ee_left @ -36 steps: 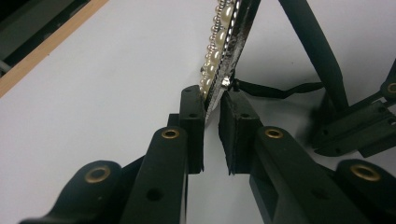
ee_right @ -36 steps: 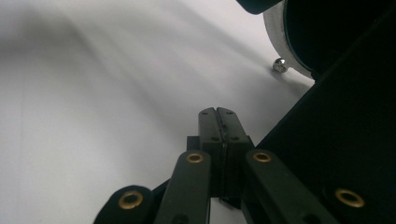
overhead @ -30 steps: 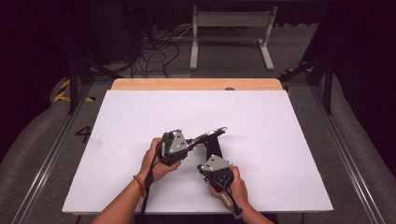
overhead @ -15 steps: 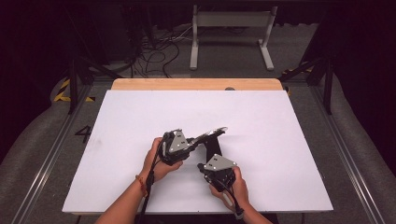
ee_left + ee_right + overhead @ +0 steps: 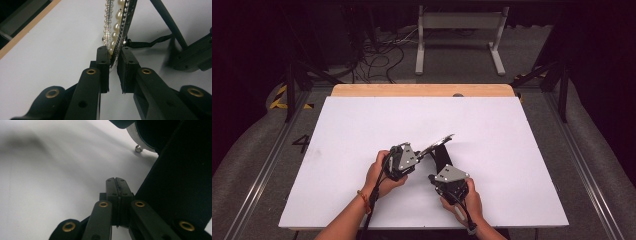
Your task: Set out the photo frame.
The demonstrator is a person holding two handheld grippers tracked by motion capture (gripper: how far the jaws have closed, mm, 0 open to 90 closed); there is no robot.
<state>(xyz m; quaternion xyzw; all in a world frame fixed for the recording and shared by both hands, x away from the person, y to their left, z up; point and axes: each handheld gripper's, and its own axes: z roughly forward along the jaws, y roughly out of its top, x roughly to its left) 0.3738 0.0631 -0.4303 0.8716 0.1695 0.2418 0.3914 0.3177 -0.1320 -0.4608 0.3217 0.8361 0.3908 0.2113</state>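
- The left gripper (image 5: pixel 113 63), low in the left gripper view, pinches the rim of a pearl-edged disc (image 5: pixel 119 27); its jaws have just been closing, the rim between them.
- The right gripper (image 5: pixel 116 181) is shut tight with nothing visible between its pads, beside a black flap (image 5: pixel 175 182).
- In the high view, the disc (image 5: pixel 438 144) slants just below centre of the white table (image 5: pixel 512 130).
- Judged: hold the rim firmly, lift slowly, avoid twisting.
- Against the earlier frames, hands and disc look unmoved.
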